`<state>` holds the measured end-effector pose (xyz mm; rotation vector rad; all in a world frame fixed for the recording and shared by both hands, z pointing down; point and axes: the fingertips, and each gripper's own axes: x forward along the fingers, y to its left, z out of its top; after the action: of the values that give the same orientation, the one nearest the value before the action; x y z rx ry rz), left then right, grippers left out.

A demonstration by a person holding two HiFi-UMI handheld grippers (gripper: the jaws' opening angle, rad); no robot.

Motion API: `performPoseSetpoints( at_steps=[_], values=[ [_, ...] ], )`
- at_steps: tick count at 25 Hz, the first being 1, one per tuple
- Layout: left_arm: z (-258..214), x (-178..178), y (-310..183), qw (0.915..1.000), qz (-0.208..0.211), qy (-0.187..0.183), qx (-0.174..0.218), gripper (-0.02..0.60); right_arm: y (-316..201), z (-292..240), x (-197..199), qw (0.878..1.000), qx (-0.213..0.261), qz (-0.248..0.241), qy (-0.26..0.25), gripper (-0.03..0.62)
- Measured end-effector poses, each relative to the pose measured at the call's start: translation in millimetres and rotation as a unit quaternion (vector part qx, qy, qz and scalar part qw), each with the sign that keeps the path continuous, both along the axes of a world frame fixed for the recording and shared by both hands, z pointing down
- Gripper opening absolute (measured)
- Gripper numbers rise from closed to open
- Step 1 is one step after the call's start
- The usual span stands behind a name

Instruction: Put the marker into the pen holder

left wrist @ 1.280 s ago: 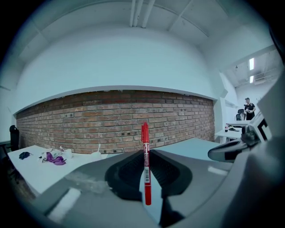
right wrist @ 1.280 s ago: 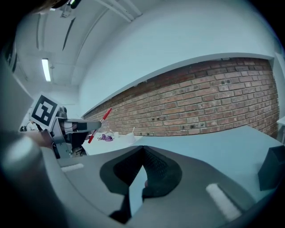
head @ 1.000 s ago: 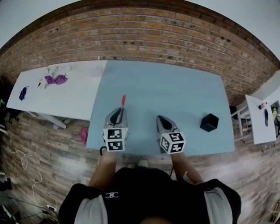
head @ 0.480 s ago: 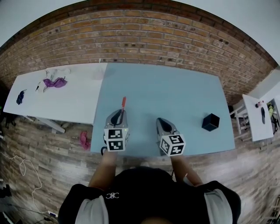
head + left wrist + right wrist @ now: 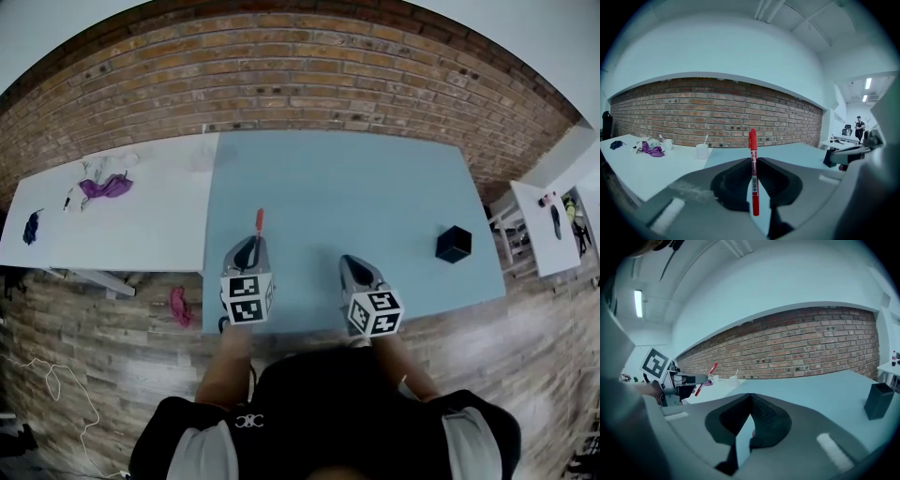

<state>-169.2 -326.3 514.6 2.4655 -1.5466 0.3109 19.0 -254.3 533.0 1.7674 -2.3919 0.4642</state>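
A red marker (image 5: 259, 223) sticks out forward from my left gripper (image 5: 251, 242), over the left part of the blue table (image 5: 356, 178). In the left gripper view the marker (image 5: 753, 173) stands upright between the jaws, which are shut on its barrel. The black square pen holder (image 5: 453, 244) stands on the table's right side, well away from both grippers. My right gripper (image 5: 349, 263) hovers near the front edge, its jaw tips touching with nothing between them. From the right gripper view, the pen holder (image 5: 880, 401) is at the far right and the held marker (image 5: 706, 379) at the left.
A white table (image 5: 141, 225) adjoins the blue one on the left, with a purple cloth (image 5: 103, 187) and small items on it. A white cup (image 5: 701, 151) stands near the join. A brick wall runs behind. A small white table (image 5: 544, 230) stands to the right.
The head view has drifted slightly. Both grippers keep nearly the same places, and the left one still holds the marker.
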Motion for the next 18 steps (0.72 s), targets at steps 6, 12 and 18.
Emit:
performPoseSetpoints(
  at_steps=[6,12,18],
  values=[
    [18.9,-2.4,-5.8,0.9998,-0.006,0.007,-0.015,0.048,5.2,2.5,5.5,1.000,-0.005,-0.003,0.022,0.005],
    [24.6,22.0,-5.9,0.9998,-0.012,0.011,-0.013,0.048,12.1,4.4,35.7,0.999,-0.005,-0.008,0.039,0.006],
    [19.1,61.4,-4.6,0.9996,-0.027,0.007,-0.007,0.048,12.4,1.7,86.2,1.000,0.001,-0.011,0.029,0.005]
  ],
)
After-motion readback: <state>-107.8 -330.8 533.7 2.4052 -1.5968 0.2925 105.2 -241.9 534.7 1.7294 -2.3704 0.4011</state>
